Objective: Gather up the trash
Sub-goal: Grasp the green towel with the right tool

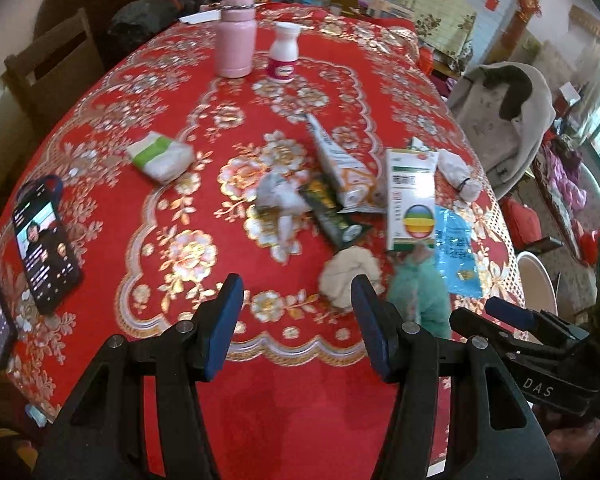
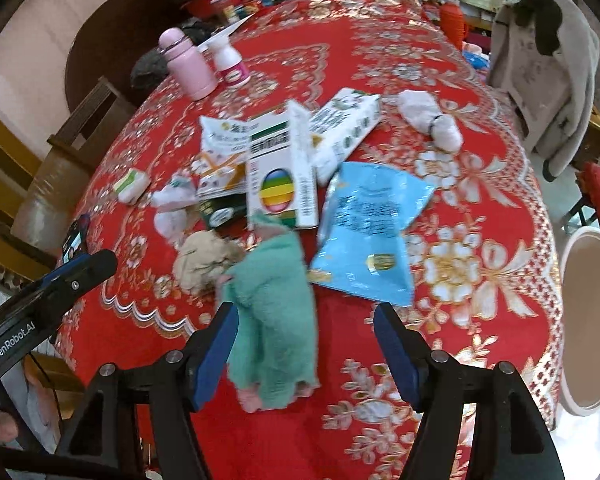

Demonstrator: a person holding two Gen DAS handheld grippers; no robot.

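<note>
Red brocade tablecloth [image 2: 480, 208], crumpled paper [image 2: 204, 260]

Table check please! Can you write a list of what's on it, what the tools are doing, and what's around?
Surface: red flowery tablecloth.
Job's things: blue wrapper, crumpled paper, rainbow box, dark packet, white wad.
Clutter: green cloth, pink flask, white bottle, phone.
Grippers: left tool open, empty; right tool open, astride the green cloth.
Cables: nothing seen.
Surroundings: coat on chair, white bin.
</note>
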